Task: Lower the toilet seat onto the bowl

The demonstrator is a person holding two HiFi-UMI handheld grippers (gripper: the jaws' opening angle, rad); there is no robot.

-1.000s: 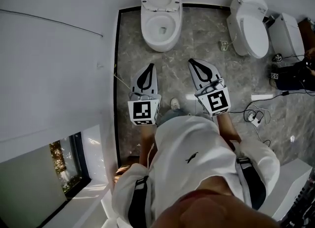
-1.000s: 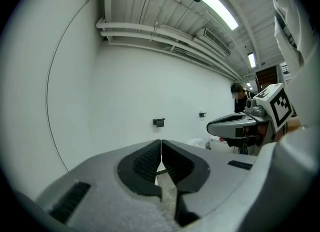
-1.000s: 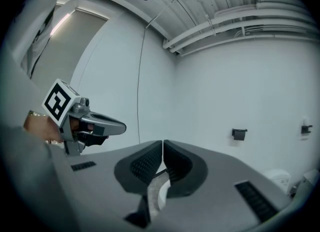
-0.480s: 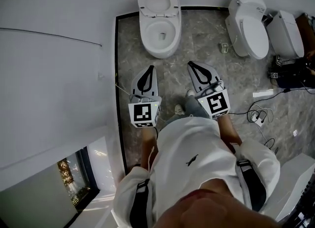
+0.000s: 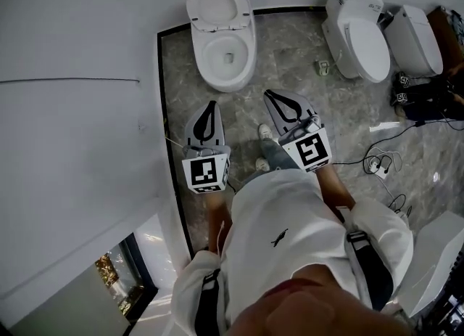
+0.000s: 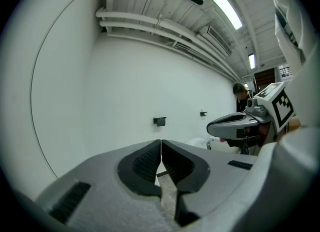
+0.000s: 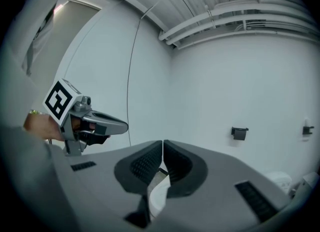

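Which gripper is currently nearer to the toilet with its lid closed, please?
Right. The right gripper is below and left of the closed toilet; the left gripper is farther left, just below the open toilet.

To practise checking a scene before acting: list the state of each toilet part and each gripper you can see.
Toilet seat: raised, upright.
Bowl: uncovered.
Middle toilet lid: down.
Right-hand toilet lid: down.
Left gripper: shut, empty.
Right gripper: shut, empty.

Grey marble floor (image 5: pixel 290 59), white walls (image 5: pixel 72 37)
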